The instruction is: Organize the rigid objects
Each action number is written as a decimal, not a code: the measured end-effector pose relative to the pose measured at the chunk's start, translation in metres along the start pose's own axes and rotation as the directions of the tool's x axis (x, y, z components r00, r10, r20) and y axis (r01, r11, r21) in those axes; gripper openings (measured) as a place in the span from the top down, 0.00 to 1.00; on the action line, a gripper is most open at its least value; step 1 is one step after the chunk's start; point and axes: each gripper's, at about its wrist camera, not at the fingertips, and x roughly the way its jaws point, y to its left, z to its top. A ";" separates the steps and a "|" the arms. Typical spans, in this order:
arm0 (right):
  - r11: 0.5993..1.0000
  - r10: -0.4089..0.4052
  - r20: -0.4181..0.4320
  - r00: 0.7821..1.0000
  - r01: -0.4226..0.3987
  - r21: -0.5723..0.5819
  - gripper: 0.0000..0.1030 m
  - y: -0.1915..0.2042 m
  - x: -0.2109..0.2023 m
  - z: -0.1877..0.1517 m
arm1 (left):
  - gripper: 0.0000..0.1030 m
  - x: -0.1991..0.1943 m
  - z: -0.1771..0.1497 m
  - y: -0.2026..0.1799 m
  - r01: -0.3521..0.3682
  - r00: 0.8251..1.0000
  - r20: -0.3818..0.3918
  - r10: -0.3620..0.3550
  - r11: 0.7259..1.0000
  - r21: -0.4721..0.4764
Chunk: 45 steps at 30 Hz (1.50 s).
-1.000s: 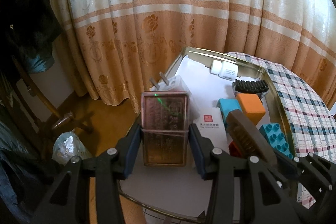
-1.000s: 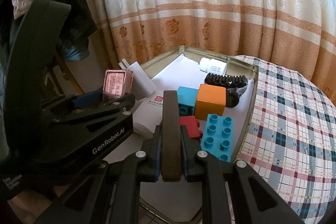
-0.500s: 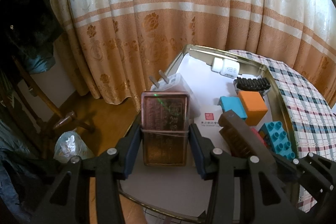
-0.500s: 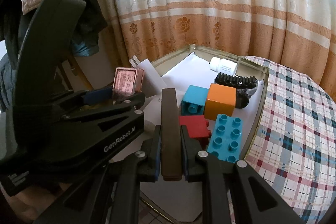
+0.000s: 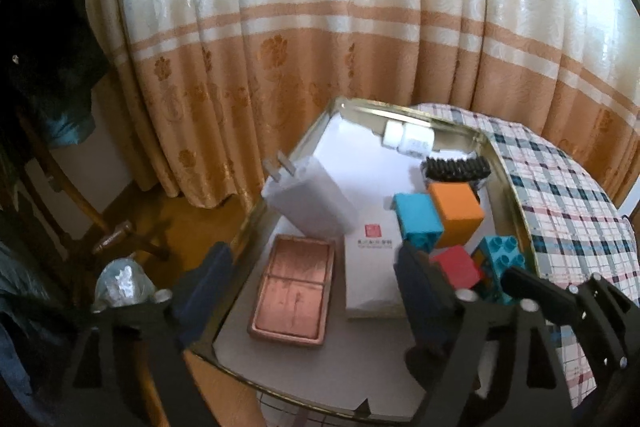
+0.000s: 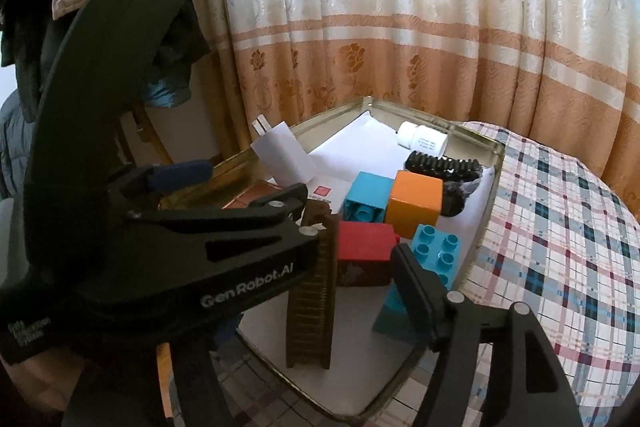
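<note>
A copper-coloured tin (image 5: 292,291) lies flat in the near left corner of the metal tray (image 5: 404,111). My left gripper (image 5: 308,291) is open above it, fingers on either side and apart from it. In the right wrist view a brown comb (image 6: 312,291) lies in the tray's near part. My right gripper (image 6: 360,291) is open and empty, its right finger (image 6: 416,291) beside the comb; its left finger is hidden by the left gripper's body (image 6: 160,227).
The tray also holds a white charger (image 5: 308,195), a white card box (image 5: 372,267), blue (image 5: 416,223), orange (image 5: 456,207), red (image 5: 456,267) and studded blue (image 5: 500,263) blocks, a black comb (image 5: 456,167) and a white bottle (image 5: 408,139). A plaid tablecloth (image 5: 560,211) lies to the right; curtains hang behind.
My left gripper opened and let the copper tin down flat in the tray. My right gripper opened and let go of the brown comb, which now lies in the tray.
</note>
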 end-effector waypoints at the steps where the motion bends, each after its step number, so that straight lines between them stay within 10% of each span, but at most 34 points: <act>1: 1.000 0.003 0.008 1.000 -0.003 0.004 0.31 -0.002 -0.003 0.000 | 0.00 -0.004 0.001 0.001 -0.021 0.999 0.026 0.021 1.000 -0.004; 26: 0.959 -0.156 0.142 0.978 0.115 0.258 0.23 -0.063 -0.033 -0.009 | 0.00 -0.018 0.003 -0.008 -0.044 0.995 0.093 0.046 0.999 -0.024; 45: 0.929 -0.356 0.278 0.892 0.304 0.212 0.19 -0.055 -0.054 -0.005 | 0.00 -0.012 -0.005 -0.018 -0.058 0.991 0.121 0.063 0.997 -0.045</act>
